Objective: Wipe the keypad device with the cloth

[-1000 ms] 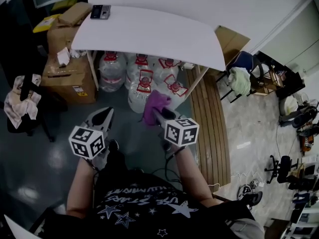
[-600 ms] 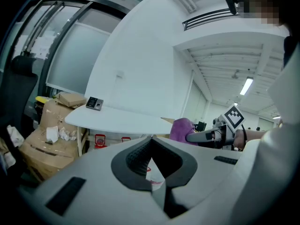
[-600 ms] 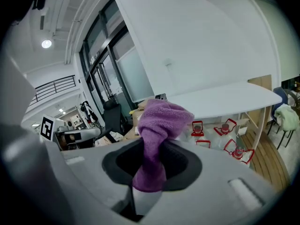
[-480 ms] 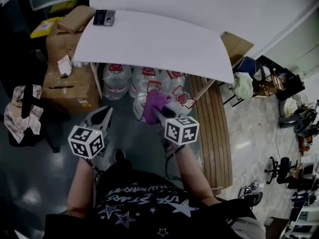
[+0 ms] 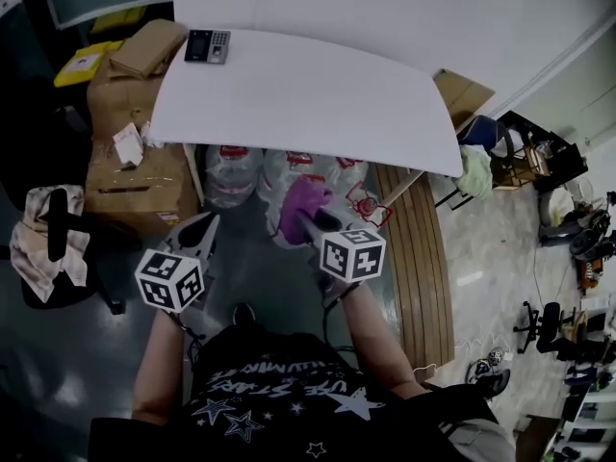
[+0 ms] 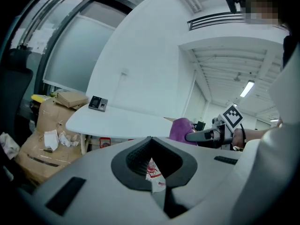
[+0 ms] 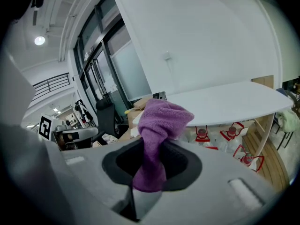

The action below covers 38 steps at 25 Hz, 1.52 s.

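The keypad device (image 5: 207,46) is a small dark unit lying at the far left corner of the white table (image 5: 318,94); in the left gripper view the keypad device (image 6: 98,103) sits on that same corner. My right gripper (image 5: 306,221) is shut on a purple cloth (image 5: 303,205), held in the air short of the table's near edge. In the right gripper view the cloth (image 7: 157,135) bunches up out of the jaws. My left gripper (image 5: 197,231) hangs beside it, shut with nothing in it. Both are well away from the device.
Large water bottles (image 5: 289,176) stand under the table. Cardboard boxes (image 5: 130,162) are stacked at its left end. A slatted wooden bench (image 5: 409,248) runs along the right. A chair draped with cloth (image 5: 43,243) stands at the far left, and more chairs (image 5: 481,152) at the right.
The table and keypad device have slid lower in the head view, so I stand a little nearer to them. Both grippers keep their pose, and the cloth stays clamped.
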Each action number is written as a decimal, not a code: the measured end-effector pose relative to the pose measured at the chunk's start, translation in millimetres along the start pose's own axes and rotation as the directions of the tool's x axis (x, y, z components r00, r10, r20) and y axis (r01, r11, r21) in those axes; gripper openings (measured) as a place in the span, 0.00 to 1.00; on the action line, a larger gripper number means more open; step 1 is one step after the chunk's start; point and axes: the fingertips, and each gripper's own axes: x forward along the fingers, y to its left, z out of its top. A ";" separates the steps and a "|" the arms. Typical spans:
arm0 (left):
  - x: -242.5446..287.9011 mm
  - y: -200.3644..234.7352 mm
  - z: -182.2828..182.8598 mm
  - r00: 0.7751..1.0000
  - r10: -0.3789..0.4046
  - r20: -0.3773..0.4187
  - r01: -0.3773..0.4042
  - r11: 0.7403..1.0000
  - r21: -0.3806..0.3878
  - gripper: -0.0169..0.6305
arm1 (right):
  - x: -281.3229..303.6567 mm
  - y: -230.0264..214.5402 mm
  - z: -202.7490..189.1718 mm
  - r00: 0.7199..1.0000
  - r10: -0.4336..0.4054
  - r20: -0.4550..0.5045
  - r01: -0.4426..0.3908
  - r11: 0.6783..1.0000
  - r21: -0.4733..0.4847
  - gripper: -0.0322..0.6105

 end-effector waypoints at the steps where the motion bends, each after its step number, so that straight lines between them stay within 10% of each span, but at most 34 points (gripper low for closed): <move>1: 2.5 4.7 1.0 1.000 -0.005 -0.006 0.005 1.000 -0.001 0.04 | 3.5 -0.6 0.4 1.000 -0.006 -0.002 0.006 1.000 0.005 0.20; 38: 195.1 26.3 72.2 0.979 0.201 0.025 -0.201 0.979 0.012 0.04 | 89.1 -213.0 121.5 0.994 0.110 0.017 -0.111 0.994 0.019 0.20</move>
